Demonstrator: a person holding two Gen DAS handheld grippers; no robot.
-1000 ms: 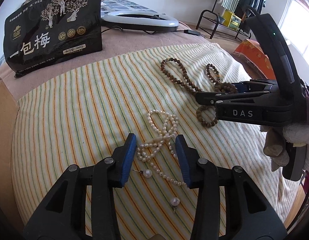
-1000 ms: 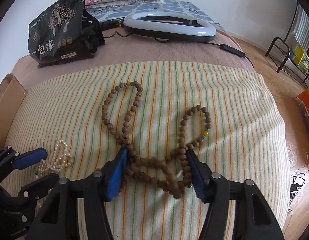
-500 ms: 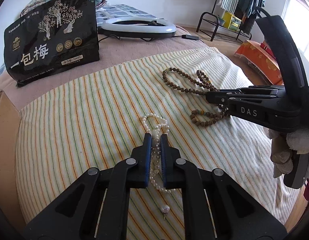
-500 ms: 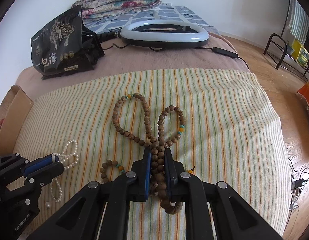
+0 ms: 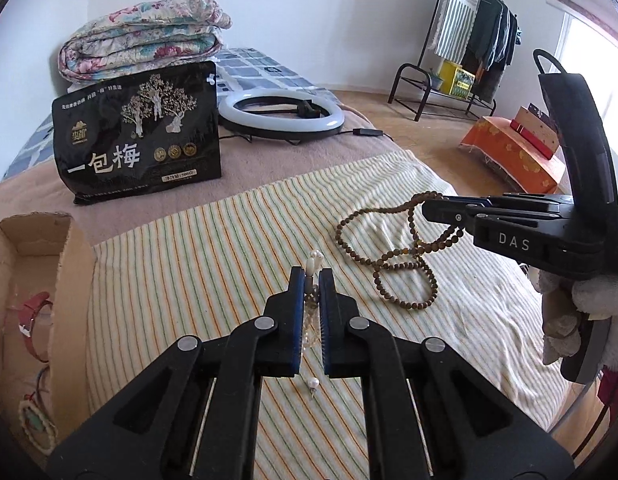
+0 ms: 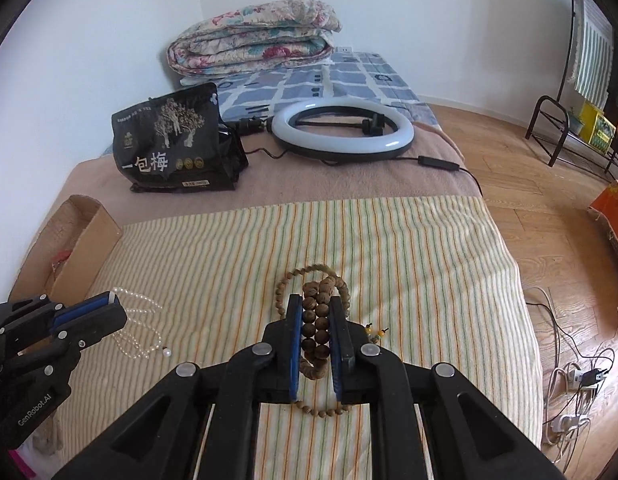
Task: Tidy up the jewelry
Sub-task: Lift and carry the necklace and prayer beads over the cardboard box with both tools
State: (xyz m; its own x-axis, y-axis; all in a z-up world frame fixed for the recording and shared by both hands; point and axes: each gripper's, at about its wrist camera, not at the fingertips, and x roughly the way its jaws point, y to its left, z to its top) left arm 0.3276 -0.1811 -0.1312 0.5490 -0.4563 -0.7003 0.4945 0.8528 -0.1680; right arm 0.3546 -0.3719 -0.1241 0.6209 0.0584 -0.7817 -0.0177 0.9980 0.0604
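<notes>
Striped cloth [image 6: 389, 248] covers the near end of a bed; the left gripper [image 5: 313, 280] is clamped on a pearl necklace [image 6: 143, 334], strands dangling; the right gripper [image 6: 315, 320] pinches a wooden bead strand [image 5: 389, 256], loops trailing onto the cloth; a cardboard box [image 5: 75, 264] sits at the left; one loose pearl [image 5: 313, 382] lies near.

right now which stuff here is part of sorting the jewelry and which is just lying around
Part of the job:
- pearl necklace, in the left gripper
- wooden bead necklace, in the right gripper
- loose pearl earring
- cardboard box

Lying about:
- black snack bag
- ring light
- folded quilt
</notes>
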